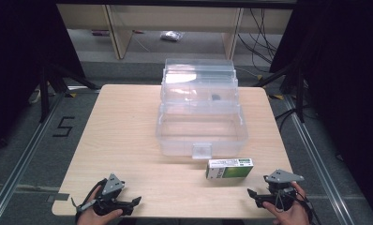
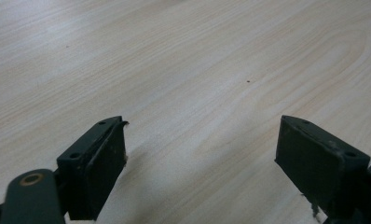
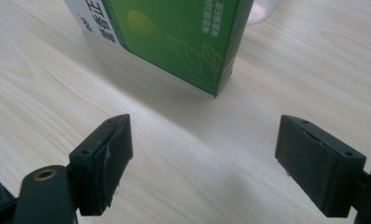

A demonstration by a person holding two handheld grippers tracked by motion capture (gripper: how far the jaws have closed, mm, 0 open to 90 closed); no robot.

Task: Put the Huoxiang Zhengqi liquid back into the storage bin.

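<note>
Lab recording bay: pale wood-grain worktop (image 1: 128, 140) on grey floor, black curtains (image 1: 16, 56) on both sides, metal floor rails (image 1: 20, 159), taped numeral "5" (image 1: 63, 126), loose black cables (image 1: 262, 37) beyond the tongs.

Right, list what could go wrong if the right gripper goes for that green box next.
1. The green box lies flat just in front of the clear organizer, so a forward push could slide it against the organizer's latch.
2. The right gripper has its jaws open, but the box sits skewed to them in the right gripper view; closing may twist it instead of gripping it.
3. The organizer's stepped tiers stand open; a high swing could knock them.
</note>
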